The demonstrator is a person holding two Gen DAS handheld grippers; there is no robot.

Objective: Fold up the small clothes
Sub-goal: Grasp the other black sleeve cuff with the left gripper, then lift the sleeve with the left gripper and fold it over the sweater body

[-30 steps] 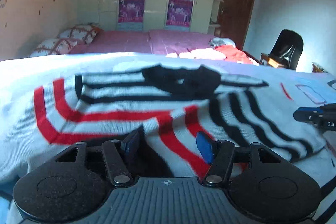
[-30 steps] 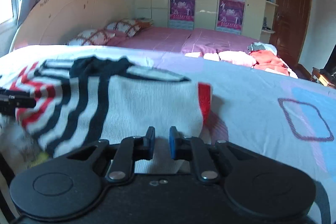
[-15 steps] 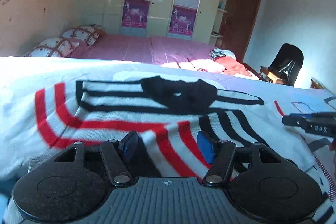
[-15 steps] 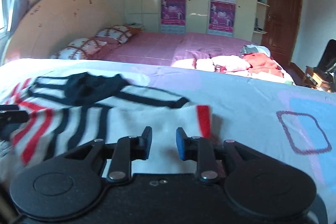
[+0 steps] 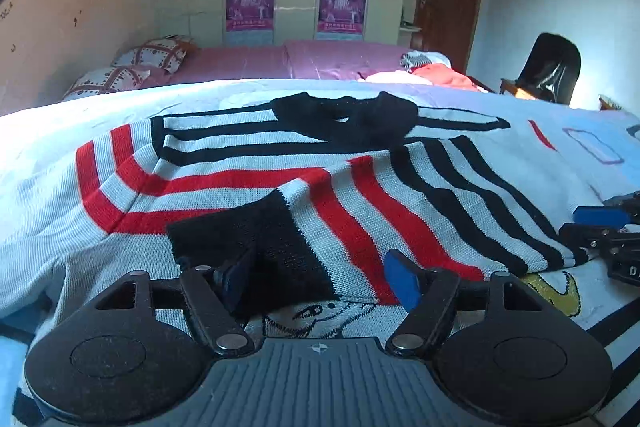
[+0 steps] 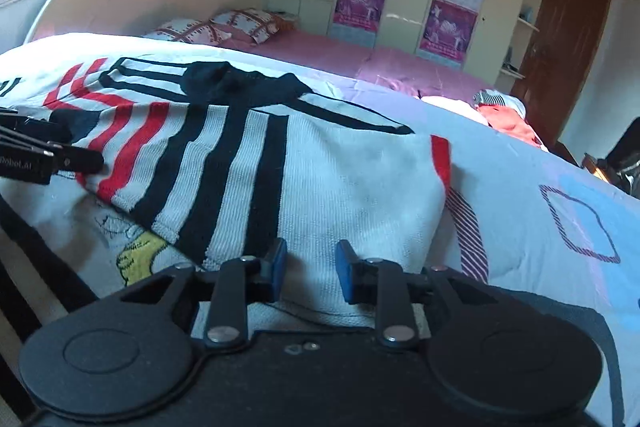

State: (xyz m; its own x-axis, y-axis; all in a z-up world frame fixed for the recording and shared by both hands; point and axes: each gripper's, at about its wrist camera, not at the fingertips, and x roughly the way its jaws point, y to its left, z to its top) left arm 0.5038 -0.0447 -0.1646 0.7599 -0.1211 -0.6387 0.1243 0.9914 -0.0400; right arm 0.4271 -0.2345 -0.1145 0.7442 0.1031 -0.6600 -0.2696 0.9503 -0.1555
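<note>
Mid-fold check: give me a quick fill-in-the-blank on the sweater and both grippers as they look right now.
1. The striped sweater lies on a ____.
2. Its collar is coloured ____.
3. The sleeve cuff lying between the opening jaws of the left gripper is ____.
4. The pads on the fingers of the right gripper are ____.

Missing words: bed; black; black; blue

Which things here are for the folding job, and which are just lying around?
For the job:
- striped knitted sweater in white, red and black
- left tool, jaws opening over the sweater's black cuff
- right tool

Just lying about:
- patterned pillows
- heap of red and white clothes
- black chair
</note>
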